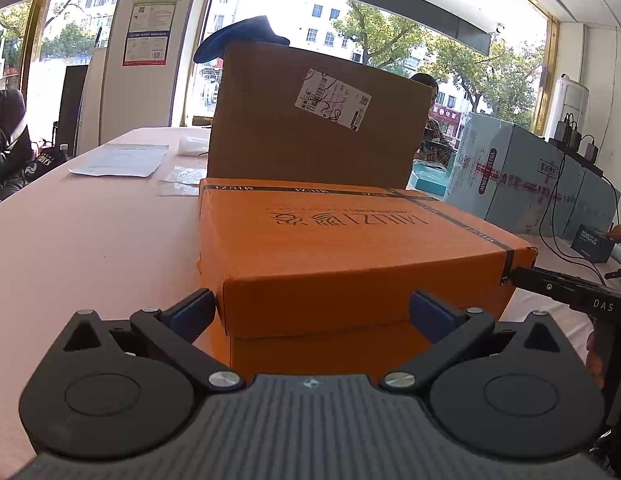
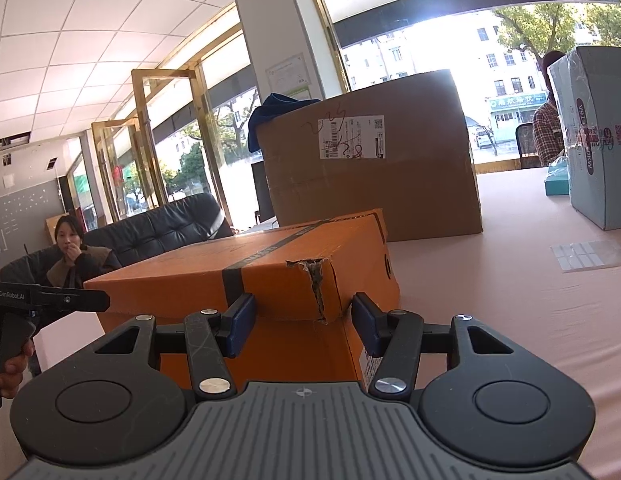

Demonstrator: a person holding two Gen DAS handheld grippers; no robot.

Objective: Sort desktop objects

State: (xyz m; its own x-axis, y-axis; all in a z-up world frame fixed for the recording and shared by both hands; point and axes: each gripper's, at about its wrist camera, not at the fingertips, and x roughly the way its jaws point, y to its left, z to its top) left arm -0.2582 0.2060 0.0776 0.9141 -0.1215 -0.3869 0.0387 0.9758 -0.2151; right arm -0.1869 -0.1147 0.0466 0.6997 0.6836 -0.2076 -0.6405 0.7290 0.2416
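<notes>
An orange lidded cardboard box [image 1: 350,240] with black tape lies on the pink table [image 1: 90,248]. My left gripper [image 1: 312,314] is open and close against the box's near end; its left finger [image 1: 194,312] is beside the corner and its right finger [image 1: 430,316] is in front of the end face. My right gripper [image 2: 304,328] is open at another corner of the orange box [image 2: 270,272], where the lid is torn. Each gripper shows in the other's view: the right gripper's tip [image 1: 550,288] at the box's right corner, the left gripper's tip [image 2: 70,300] by its left edge.
A big brown carton [image 1: 318,120] with a blue cloth [image 1: 238,38] on top stands just behind the orange box. A light blue box [image 1: 522,184], a small dark box [image 1: 592,242] and cables are at the right. Paper [image 1: 120,160] lies far left. A person [image 2: 74,256] sits by a black sofa [image 2: 158,228].
</notes>
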